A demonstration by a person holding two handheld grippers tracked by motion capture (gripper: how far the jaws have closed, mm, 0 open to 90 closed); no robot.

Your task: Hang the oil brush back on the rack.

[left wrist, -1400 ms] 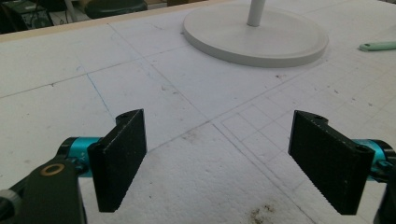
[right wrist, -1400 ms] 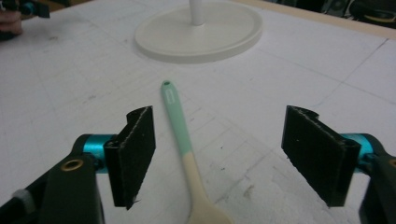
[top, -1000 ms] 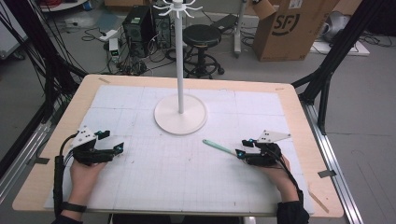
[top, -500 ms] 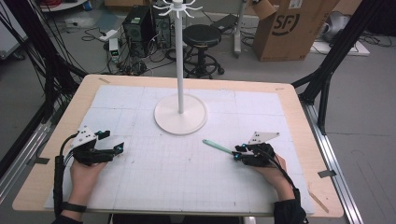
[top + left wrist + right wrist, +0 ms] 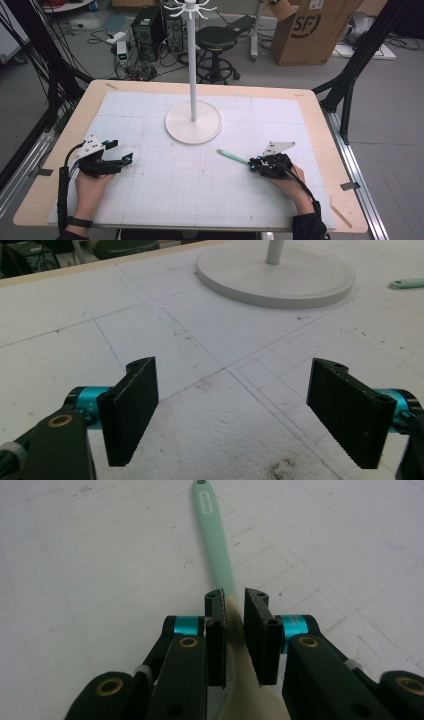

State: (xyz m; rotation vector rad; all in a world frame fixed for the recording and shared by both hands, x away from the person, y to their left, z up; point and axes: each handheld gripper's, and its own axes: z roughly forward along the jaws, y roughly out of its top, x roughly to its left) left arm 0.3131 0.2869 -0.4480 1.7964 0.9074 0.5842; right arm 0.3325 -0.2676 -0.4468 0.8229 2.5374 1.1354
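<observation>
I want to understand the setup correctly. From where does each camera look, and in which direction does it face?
High view: above the person's side, facing forward and down on the table; both forearms, left gripper, right gripper show.
Left gripper view: rides the left gripper, facing the white stand; jaws wide apart.
Right gripper view: rides the right gripper, jaws closed on the spatula.
Shared: high and left views both show stand and spatula.

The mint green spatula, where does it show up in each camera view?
High view: the spatula lies right of centre, ending at the right claw.
Left gripper view: its handle tip at the right edge.
Right gripper view: centre, between the jaws.
Shared landmark: white stand base.
</observation>
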